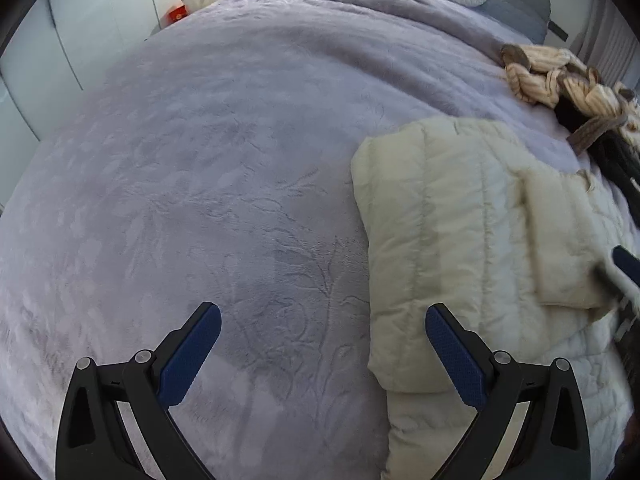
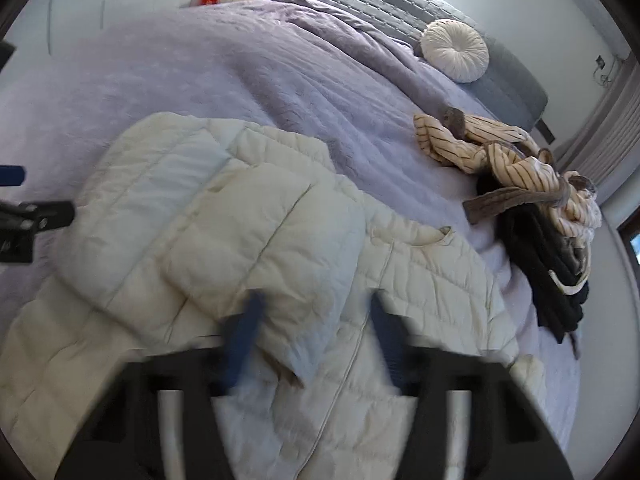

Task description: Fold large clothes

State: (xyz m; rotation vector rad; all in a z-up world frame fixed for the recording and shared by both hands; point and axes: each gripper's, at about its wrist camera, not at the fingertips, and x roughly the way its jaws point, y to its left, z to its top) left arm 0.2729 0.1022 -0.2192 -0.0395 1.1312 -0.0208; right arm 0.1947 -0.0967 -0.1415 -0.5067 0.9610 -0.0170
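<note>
Fingers (image 1: 456, 354) spread both hands, nothing gripped — cream jacket (image 2: 224, 216) on lilac bedspread (image 1: 208, 160).

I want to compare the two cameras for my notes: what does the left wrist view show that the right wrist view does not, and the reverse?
Only the left wrist view: a leaf pattern pressed into the blanket, between the wide-open fingers of the left gripper.

Only the right wrist view: the front opening of the jacket, what looks like a wall socket, and both blurred fingers of the right gripper, apart above the jacket.

Both: the cream padded jacket, the striped garment, the round white cushion and the purple blanket.
</note>
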